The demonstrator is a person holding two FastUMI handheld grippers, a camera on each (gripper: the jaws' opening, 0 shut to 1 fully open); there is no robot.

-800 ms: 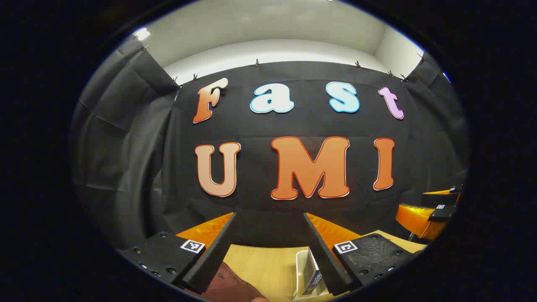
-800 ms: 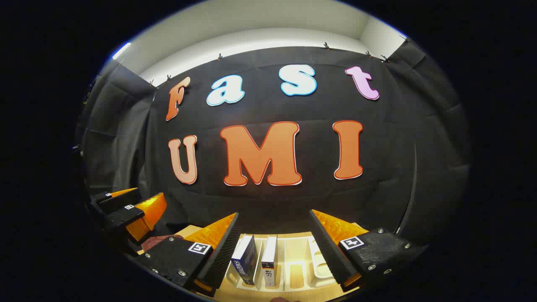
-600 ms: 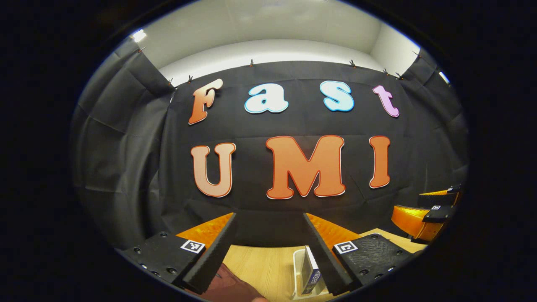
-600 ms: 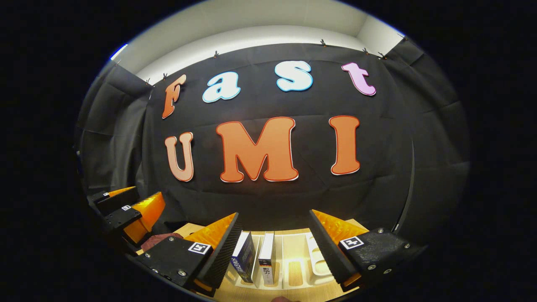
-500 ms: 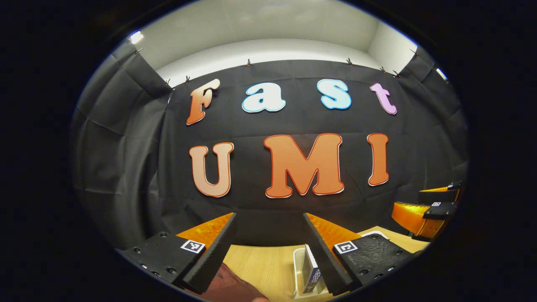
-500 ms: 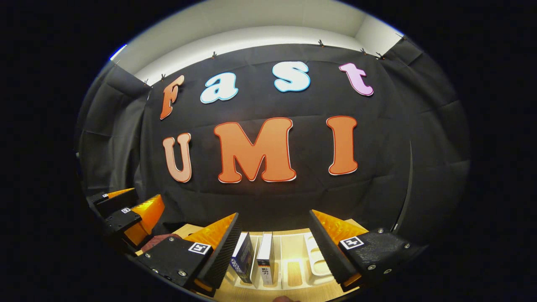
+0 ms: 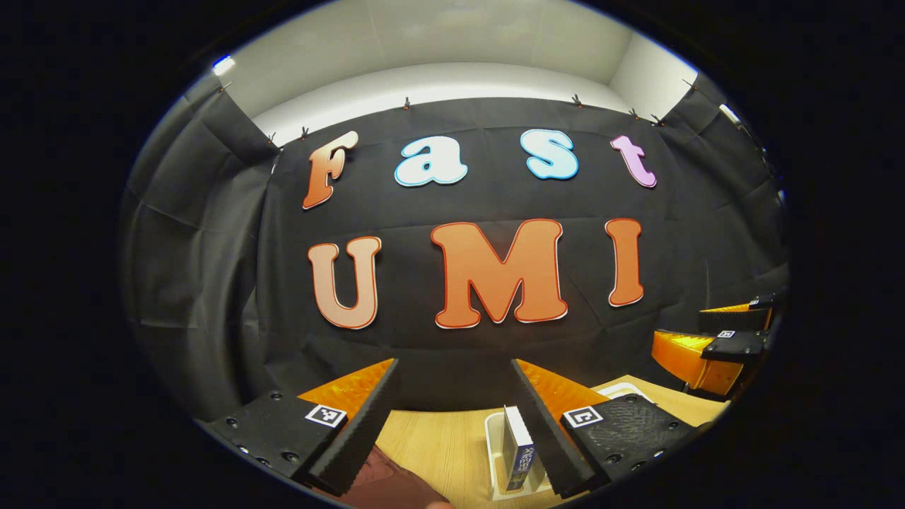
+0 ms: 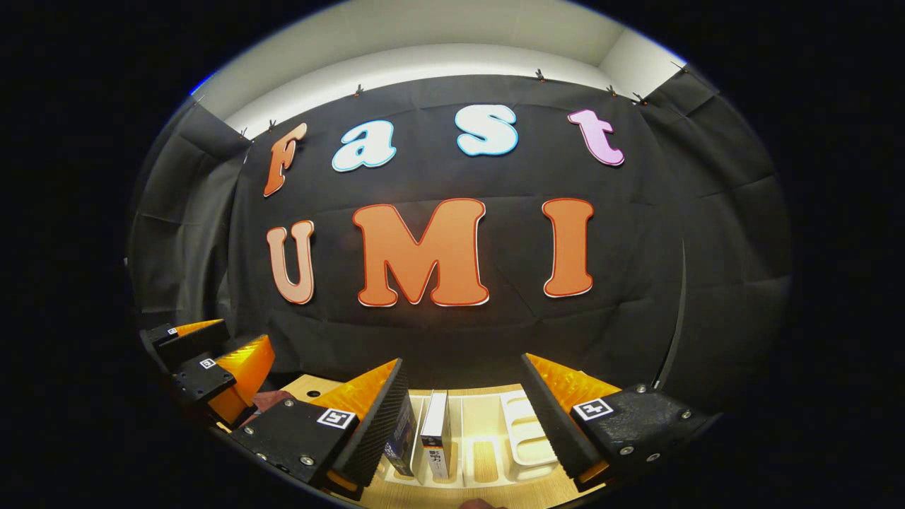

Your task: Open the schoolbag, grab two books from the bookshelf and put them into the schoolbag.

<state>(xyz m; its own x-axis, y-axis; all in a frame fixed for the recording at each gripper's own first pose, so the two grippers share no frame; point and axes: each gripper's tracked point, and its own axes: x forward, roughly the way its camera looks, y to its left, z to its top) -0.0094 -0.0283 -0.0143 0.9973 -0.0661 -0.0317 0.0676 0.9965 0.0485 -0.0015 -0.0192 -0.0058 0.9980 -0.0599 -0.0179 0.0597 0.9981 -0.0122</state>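
Note:
In the right gripper view, two books stand upright in the white bookshelf rack (image 8: 520, 435): a blue book (image 8: 401, 438) and a white-spined book (image 8: 435, 435). My right gripper (image 8: 461, 378) is open above them, holding nothing. In the left gripper view the blue book (image 7: 518, 452) stands in the rack's end (image 7: 493, 452), low between the fingers of my open left gripper (image 7: 452, 378). A dark red piece of the schoolbag (image 7: 389, 484) shows at the bottom edge, beside the left finger. The schoolbag (image 8: 263, 401) also peeks out below the left gripper (image 8: 205, 364) in the right gripper view.
A light wooden table (image 7: 438, 445) carries the rack and the bag. The black cloth wall stands close behind the table. In the left gripper view the right gripper (image 7: 714, 346) hovers at the far right, above the table's corner.
Both views have drifted slightly to the right, so the wall and the rack have shifted left in the frames. Both grippers have stayed open and high above the table.

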